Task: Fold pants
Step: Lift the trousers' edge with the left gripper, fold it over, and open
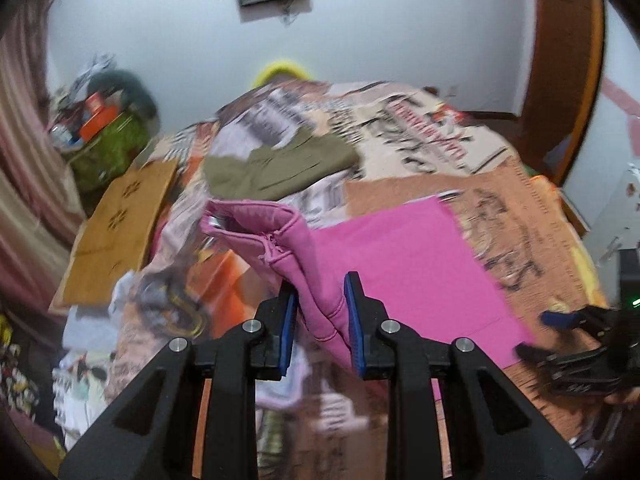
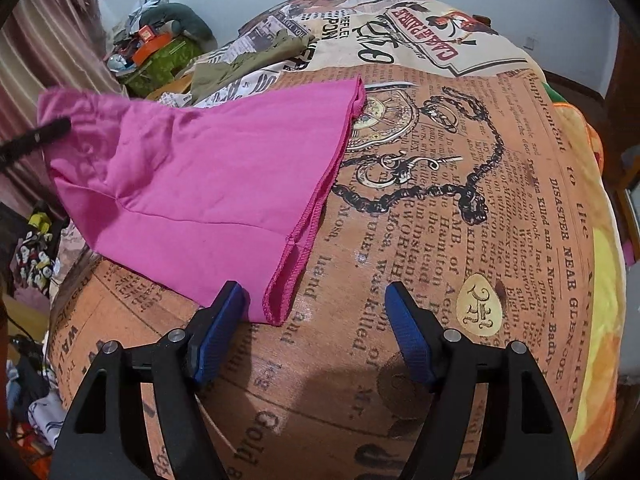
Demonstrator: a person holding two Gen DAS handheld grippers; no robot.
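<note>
While the left tool [image 1: 320,316] grips the waist end of the pink pants [image 1: 400,264] above the bed [image 2: 440,200], the right tool [image 2: 316,332] stands open beside the hem lying on it, so the fold seems only begun.

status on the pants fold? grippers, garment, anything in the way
Left gripper shut on pink cotton pants, waist end lifted. Right gripper open, hovering at the hem, empty. Olive folded garment lies beyond on the newspaper-print bedspread, apart, not blocking.
</note>
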